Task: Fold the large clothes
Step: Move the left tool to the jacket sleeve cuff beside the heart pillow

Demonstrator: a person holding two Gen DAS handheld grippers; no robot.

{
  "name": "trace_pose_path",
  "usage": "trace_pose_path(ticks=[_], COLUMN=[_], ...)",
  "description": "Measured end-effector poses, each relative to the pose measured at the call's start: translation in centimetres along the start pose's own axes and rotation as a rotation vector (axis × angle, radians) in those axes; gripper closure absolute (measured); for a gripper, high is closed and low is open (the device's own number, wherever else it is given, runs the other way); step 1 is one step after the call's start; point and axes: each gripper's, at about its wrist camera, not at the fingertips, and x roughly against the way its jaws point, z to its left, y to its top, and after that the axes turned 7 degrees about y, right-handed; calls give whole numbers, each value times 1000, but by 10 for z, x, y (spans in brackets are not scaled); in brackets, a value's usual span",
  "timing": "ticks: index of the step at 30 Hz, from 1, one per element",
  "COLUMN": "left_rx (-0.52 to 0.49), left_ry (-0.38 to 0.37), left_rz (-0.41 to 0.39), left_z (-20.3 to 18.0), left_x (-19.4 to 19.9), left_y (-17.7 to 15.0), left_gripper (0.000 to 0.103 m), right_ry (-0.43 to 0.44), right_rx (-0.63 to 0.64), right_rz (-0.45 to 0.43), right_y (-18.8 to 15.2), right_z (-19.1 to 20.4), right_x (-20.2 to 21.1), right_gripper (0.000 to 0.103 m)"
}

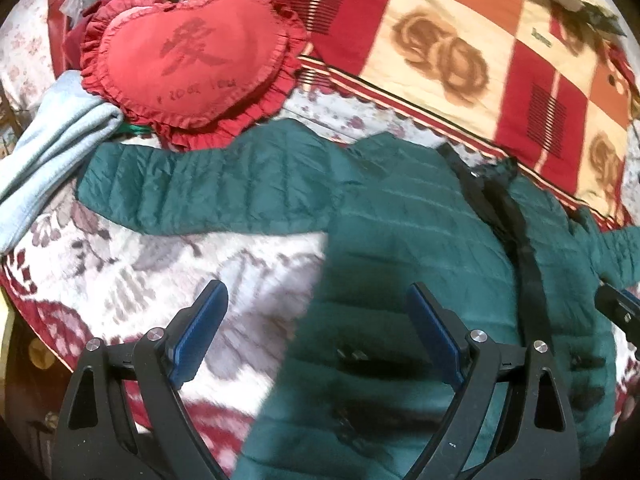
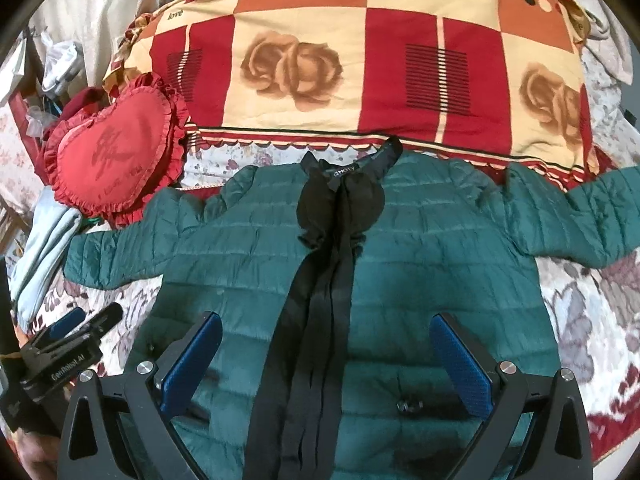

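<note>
Collar label (image 2: 343,171) only right-view

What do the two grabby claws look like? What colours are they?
Both look alike. The left claw and the right claw each have two black arms shaped like a V, with triangle holes and shiny silver bolts. Their fingers carry ribbed blue pads. In the right wrist view, the left claw's body shows white lettering, "GenRobot.AI".
</note>
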Motion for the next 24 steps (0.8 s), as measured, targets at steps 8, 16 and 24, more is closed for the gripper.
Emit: trace_pose_path(ticks=[8,16,24], left_rx=[45,92,169], left_ry=[97,225,316], left_rz=[-4,19,39], left_z=[35,83,126], left_x=[-26,-66,-92], left_y=[26,40,43], left_gripper=[12,12,12], right_ry=[15,28,29], right_rx=[6,6,5], right_rz=[26,49,71], right_y=[7,5,1], right_z=[3,3,2], right_x=[-21,-34,-42], right_gripper=[0,0,0])
